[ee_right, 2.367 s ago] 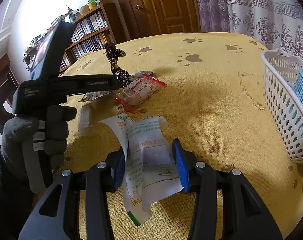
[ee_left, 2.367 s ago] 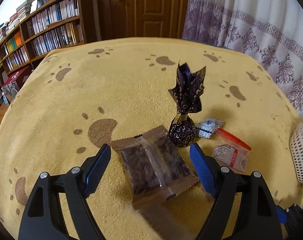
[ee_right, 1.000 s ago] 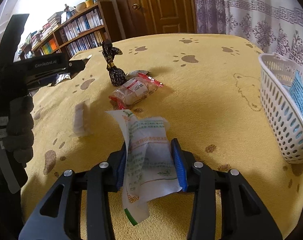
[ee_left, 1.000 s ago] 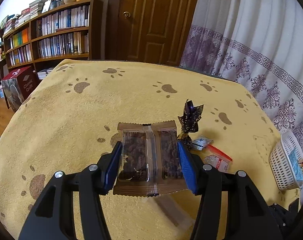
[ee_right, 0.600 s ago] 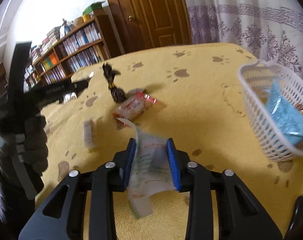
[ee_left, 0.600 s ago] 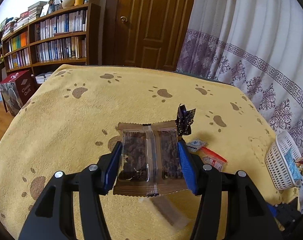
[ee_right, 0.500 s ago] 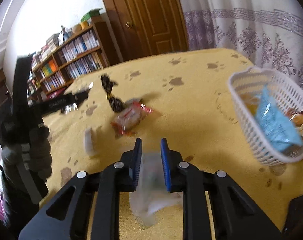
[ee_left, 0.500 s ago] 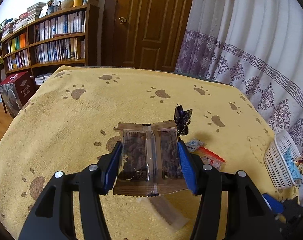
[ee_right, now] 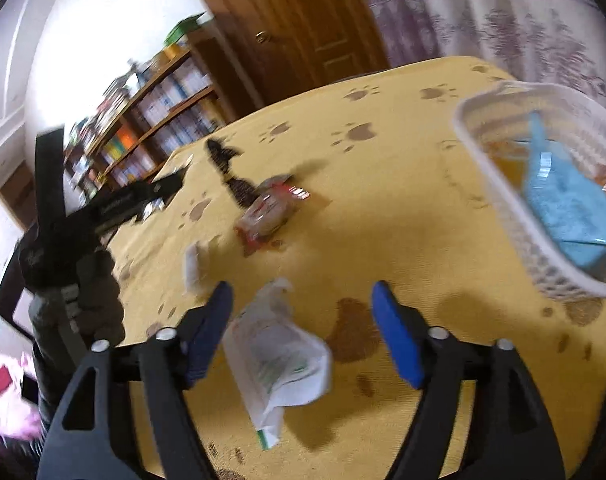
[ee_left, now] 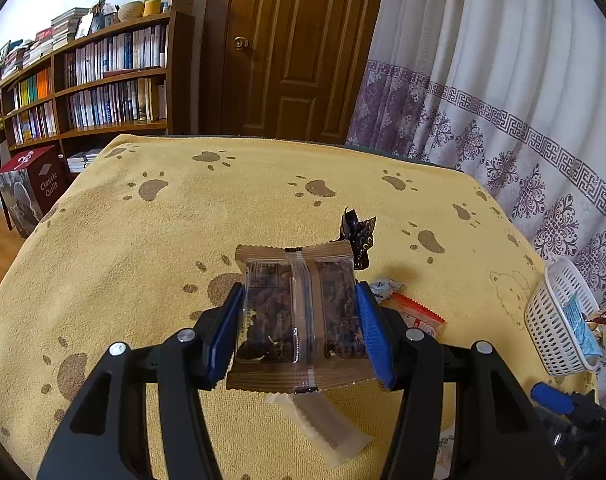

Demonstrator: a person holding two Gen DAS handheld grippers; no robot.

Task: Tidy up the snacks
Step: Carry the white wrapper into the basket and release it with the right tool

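My left gripper (ee_left: 299, 328) is shut on a brown cookie packet (ee_left: 299, 320) and holds it above the yellow paw-print cloth (ee_left: 163, 240). My right gripper (ee_right: 303, 332) is open; a white and green sachet (ee_right: 277, 354) lies loose on the cloth between its jaws. The white basket (ee_right: 499, 184) holding a blue packet (ee_right: 571, 208) is to the right; it also shows in the left wrist view (ee_left: 559, 316). A dark foil-wrapped sweet (ee_right: 231, 172), a red-edged packet (ee_right: 269, 210) and a small clear sachet (ee_right: 193, 264) lie on the cloth.
A bookshelf (ee_left: 103, 80) and a wooden door (ee_left: 295, 48) stand beyond the far edge. A patterned curtain (ee_left: 523, 100) hangs on the right. A red box (ee_left: 31, 188) stands on the floor at the left. The right wrist view is motion-blurred.
My right gripper opened and let go of the white sachet, which now lies on the cloth, and swung towards the basket. My left gripper closed on the brown packet and lifted it.
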